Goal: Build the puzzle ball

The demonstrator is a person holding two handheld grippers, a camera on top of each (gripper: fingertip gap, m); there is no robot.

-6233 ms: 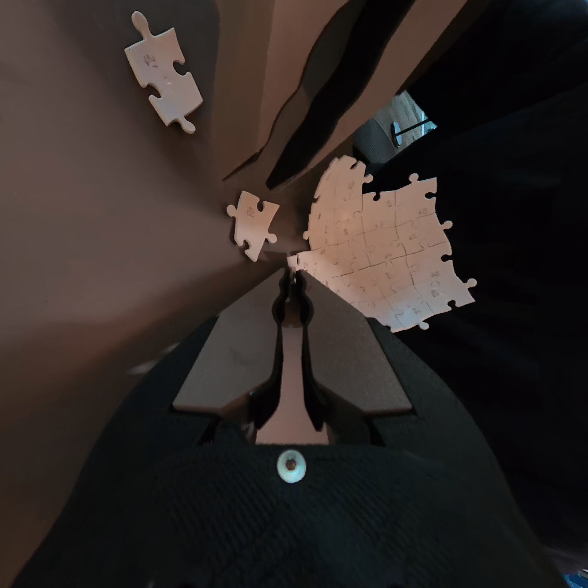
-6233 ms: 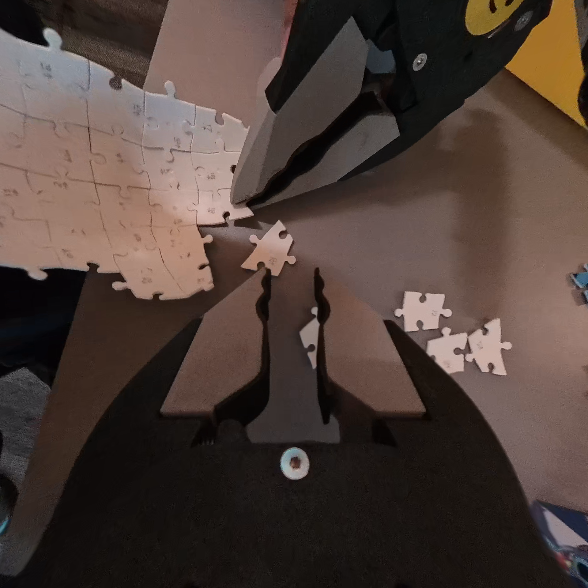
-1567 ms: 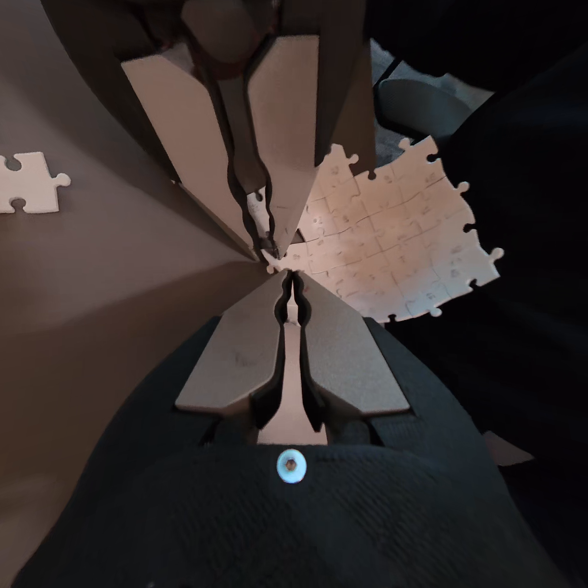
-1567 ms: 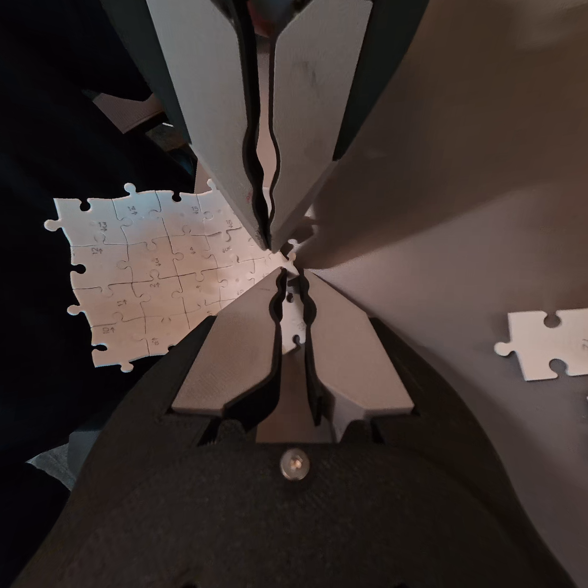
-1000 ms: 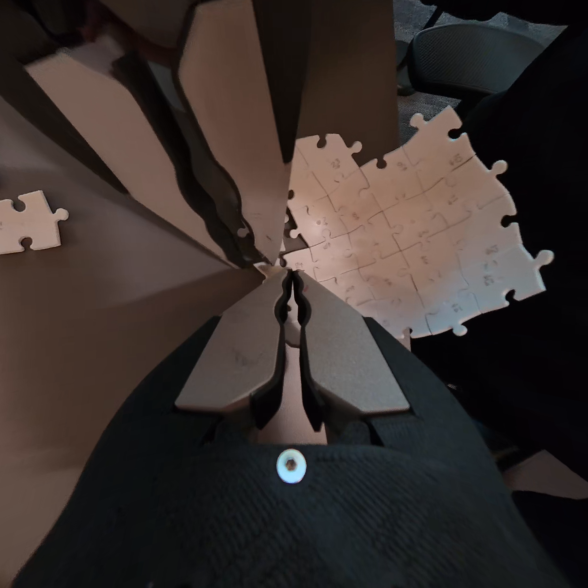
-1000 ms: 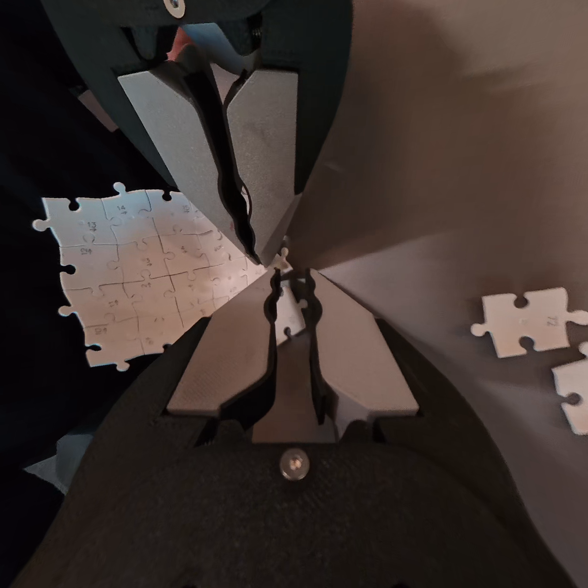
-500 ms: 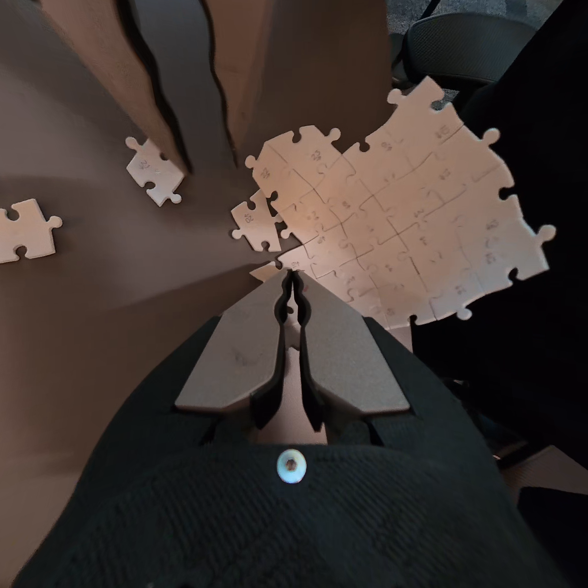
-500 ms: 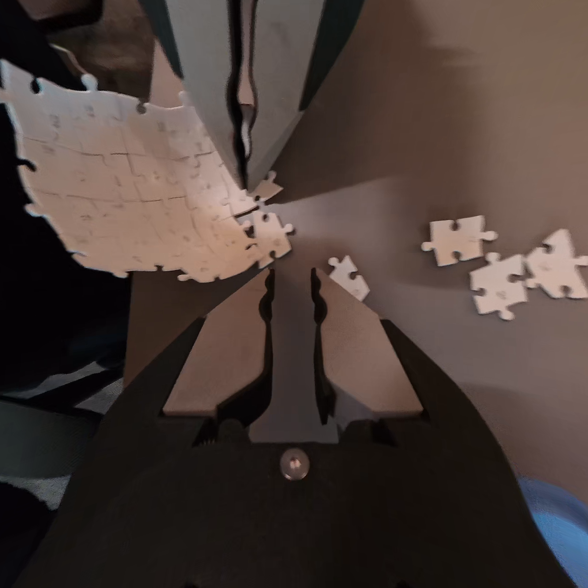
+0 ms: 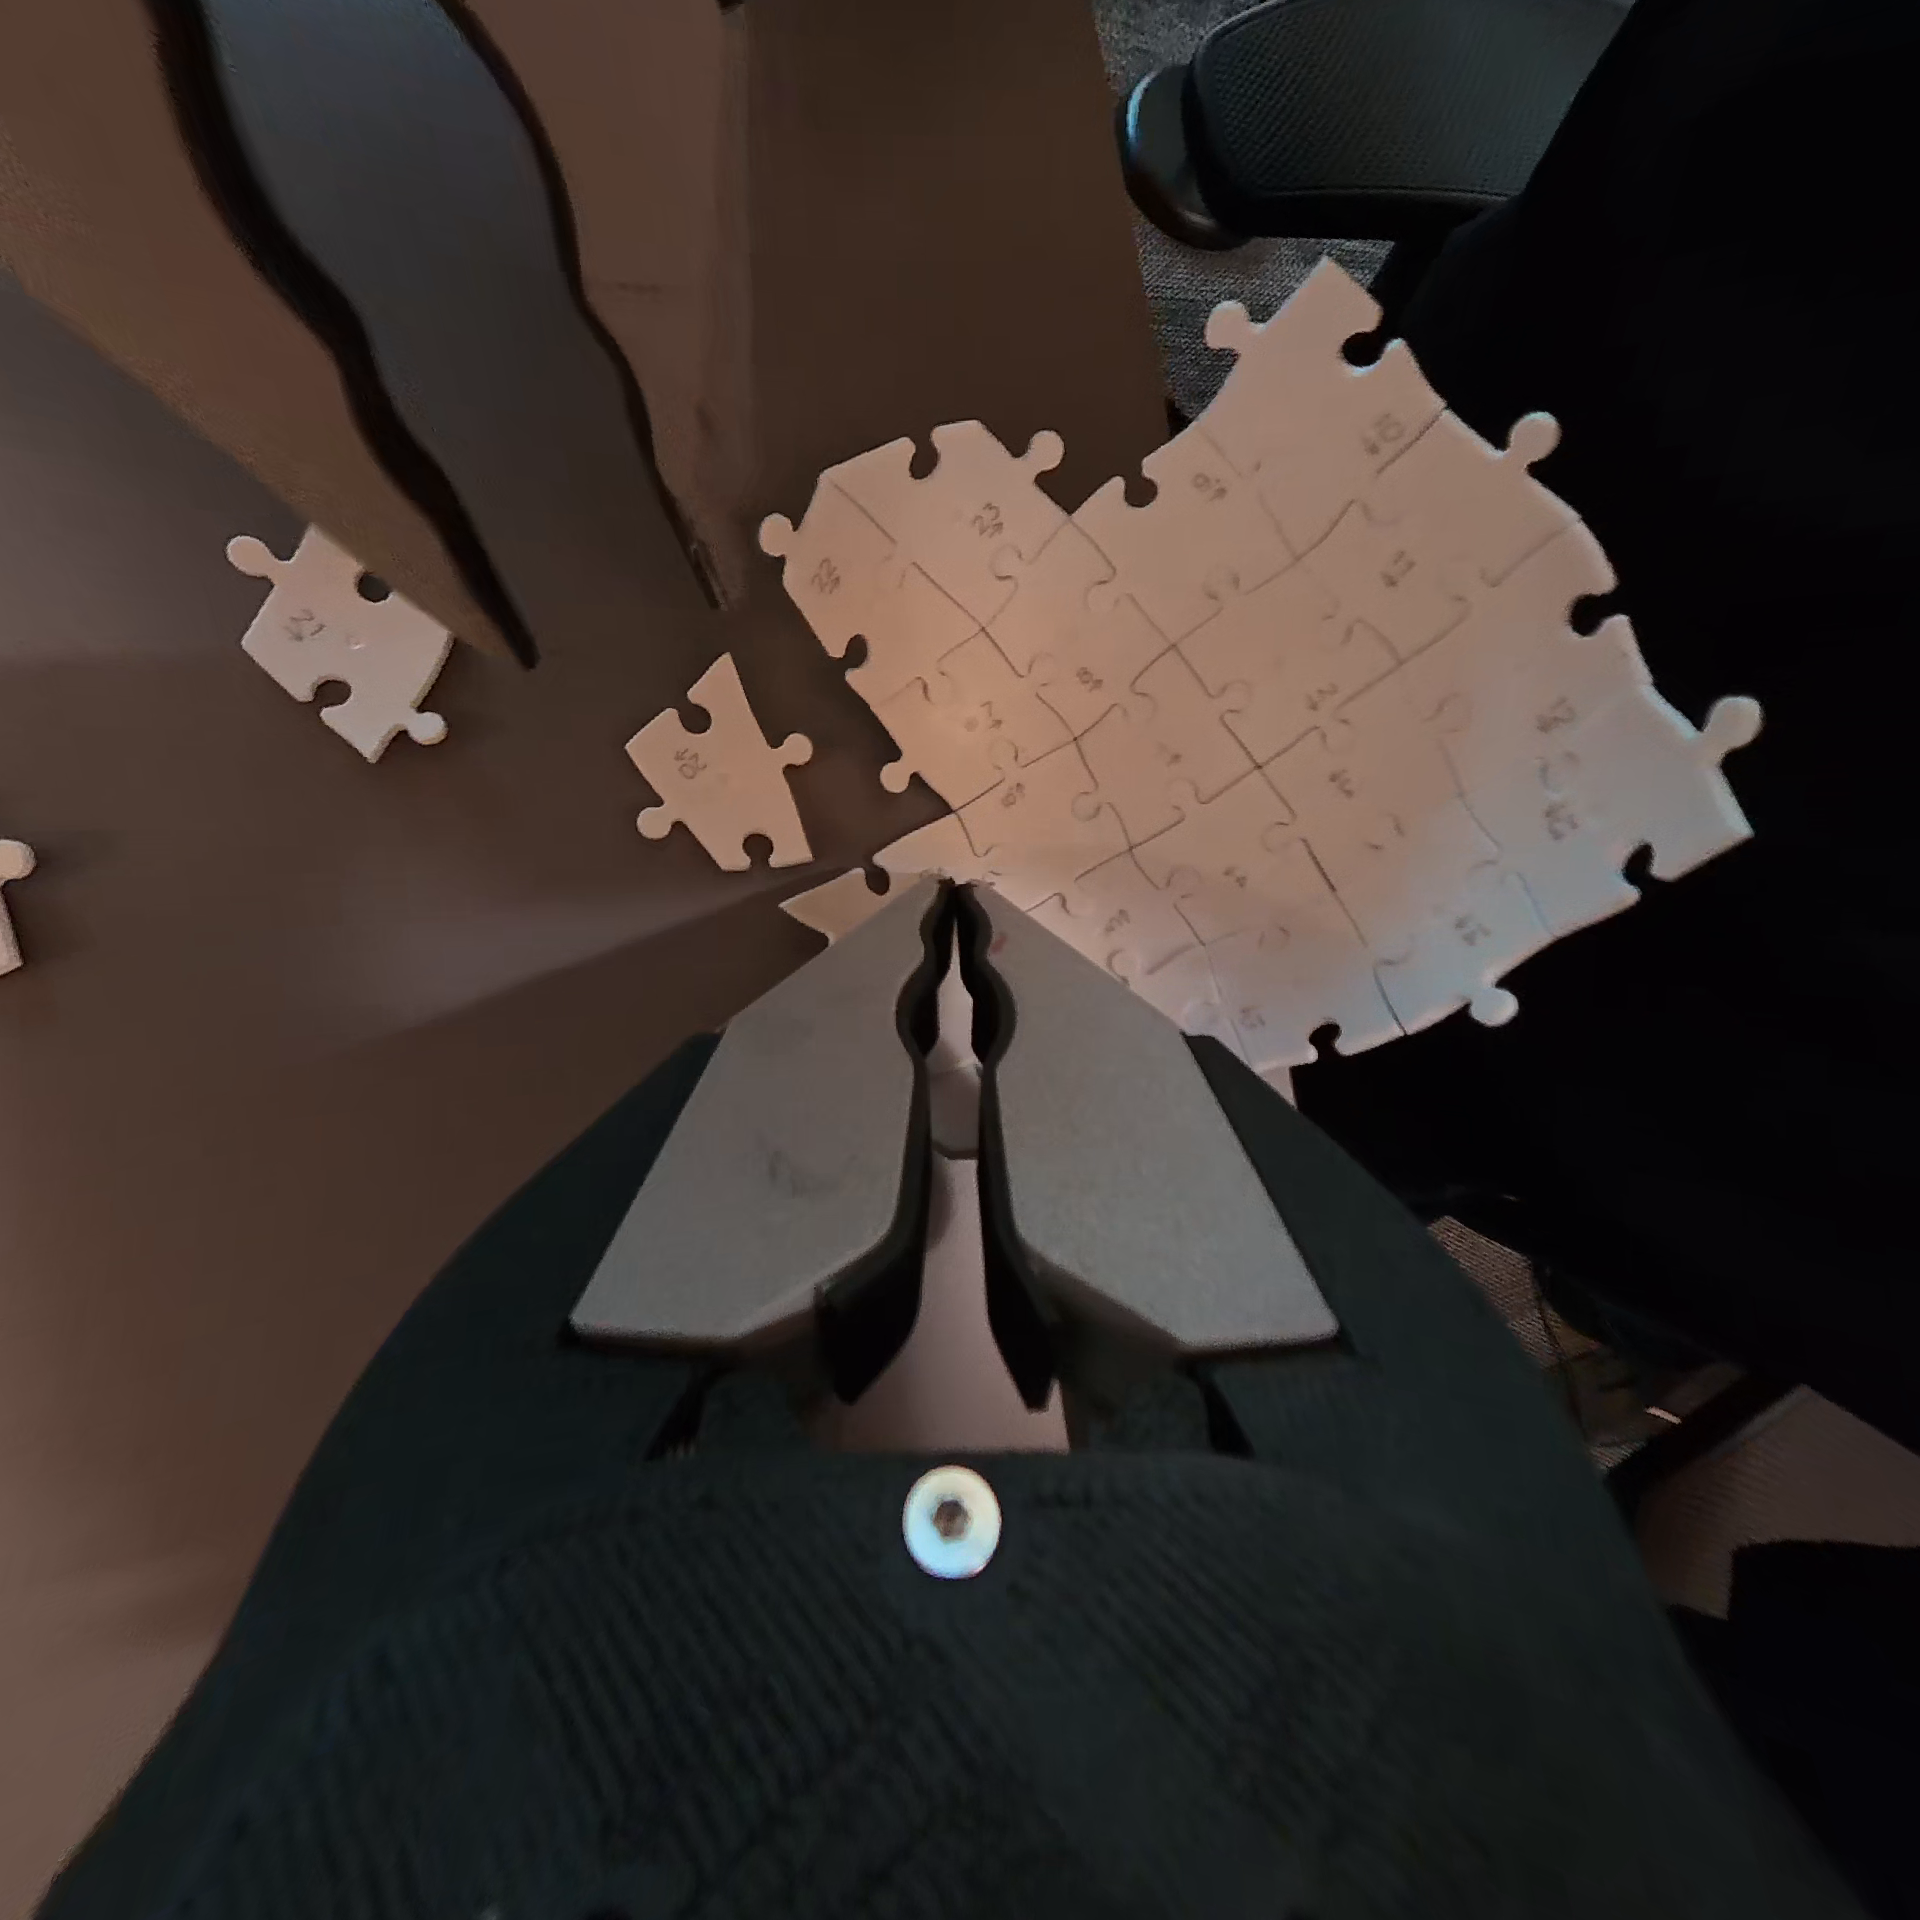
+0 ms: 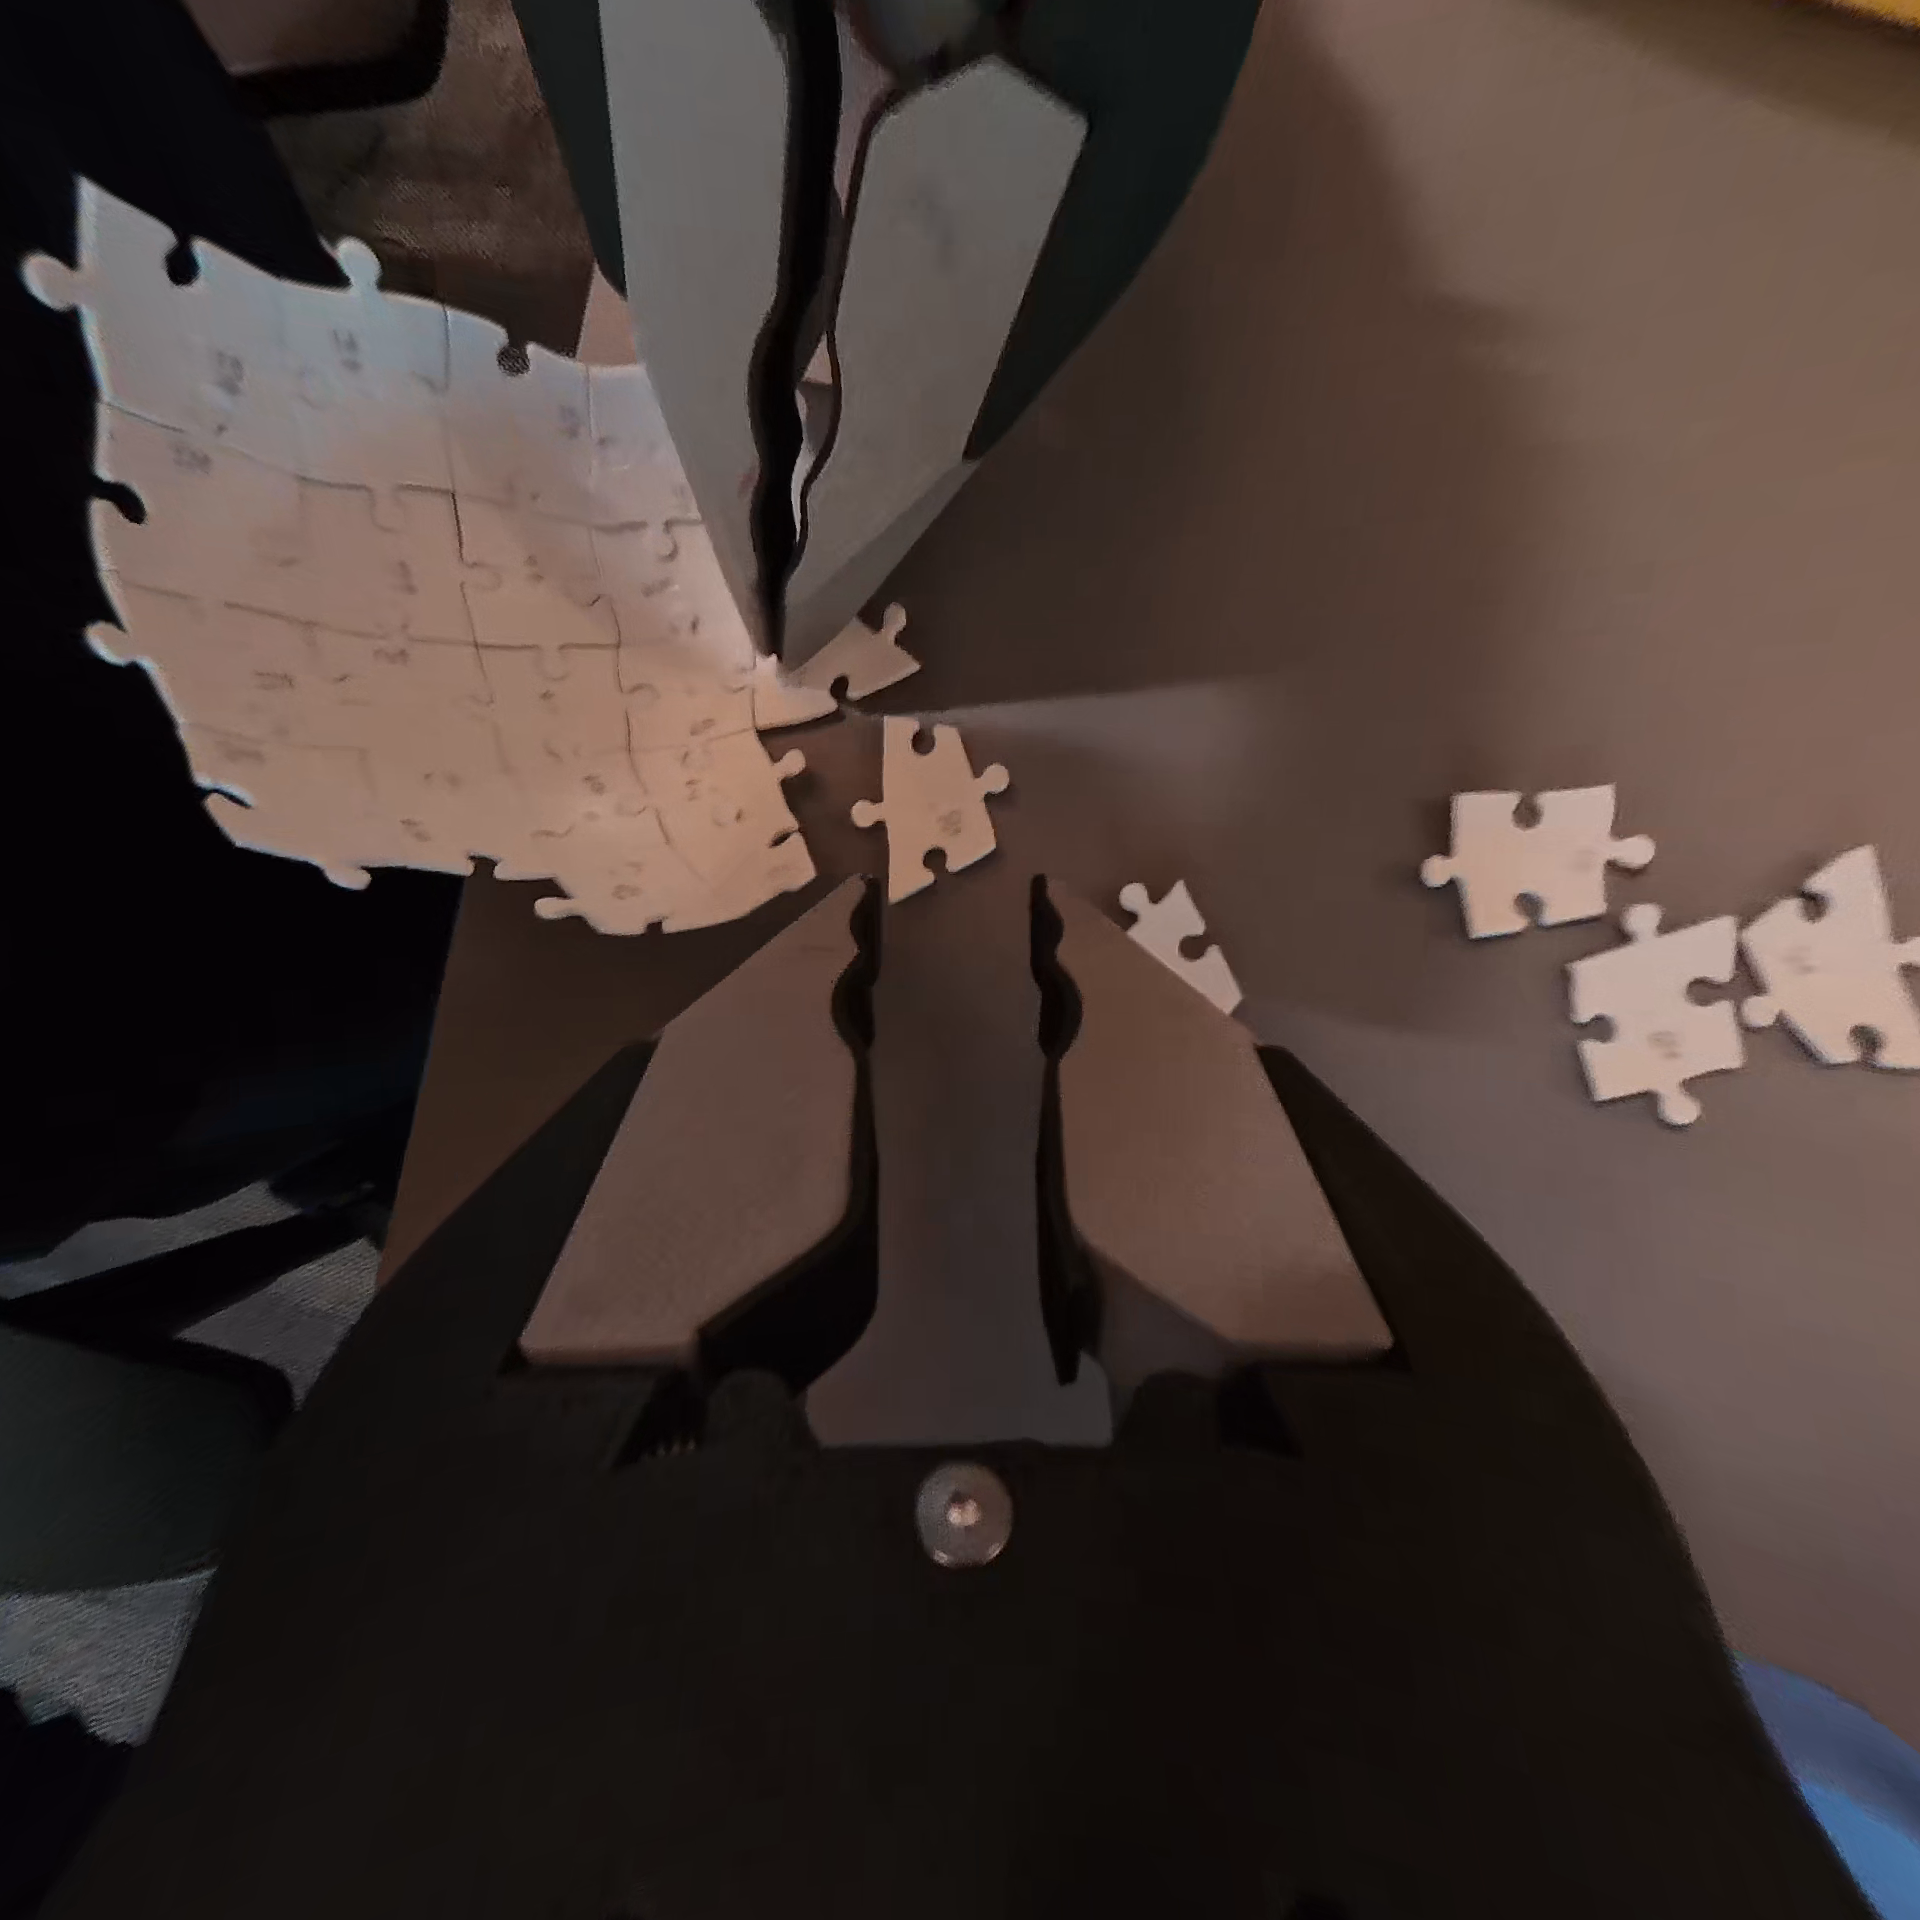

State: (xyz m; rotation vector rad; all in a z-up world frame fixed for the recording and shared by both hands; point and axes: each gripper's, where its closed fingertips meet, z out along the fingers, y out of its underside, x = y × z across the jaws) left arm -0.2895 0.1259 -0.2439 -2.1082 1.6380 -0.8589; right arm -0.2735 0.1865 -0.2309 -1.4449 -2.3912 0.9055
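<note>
The curved white puzzle panel (image 9: pixel 1299 707) is made of several joined pieces and is held up over the table's edge. My left gripper (image 9: pixel 951 888) is shut on the panel's near corner. It shows at the top of the right wrist view (image 10: pixel 779 644), pinching that corner of the panel (image 10: pixel 436 623). My right gripper (image 10: pixel 951 894) is open and empty just above the table. It also shows at the top left of the left wrist view (image 9: pixel 618 618). A loose piece (image 10: pixel 935 805) lies flat just ahead of its fingertips, beside the panel's edge and apart from it (image 9: pixel 722 774).
More loose white pieces lie on the brown table (image 10: pixel 1455 520): one half hidden behind my right finger (image 10: pixel 1184 940), three to the right (image 10: pixel 1532 857) (image 10: pixel 1652 1023) (image 10: pixel 1839 966). A black office chair (image 9: pixel 1330 114) stands beyond the table's edge. A blue thing (image 10: pixel 1849 1787) sits at the bottom right. Tip to tip, the grippers are about 7 cm apart.
My right gripper held a piece against the panel's corner, then opened and pulled back. That piece now lies loose on the table. My left gripper keeps hold of the panel.
</note>
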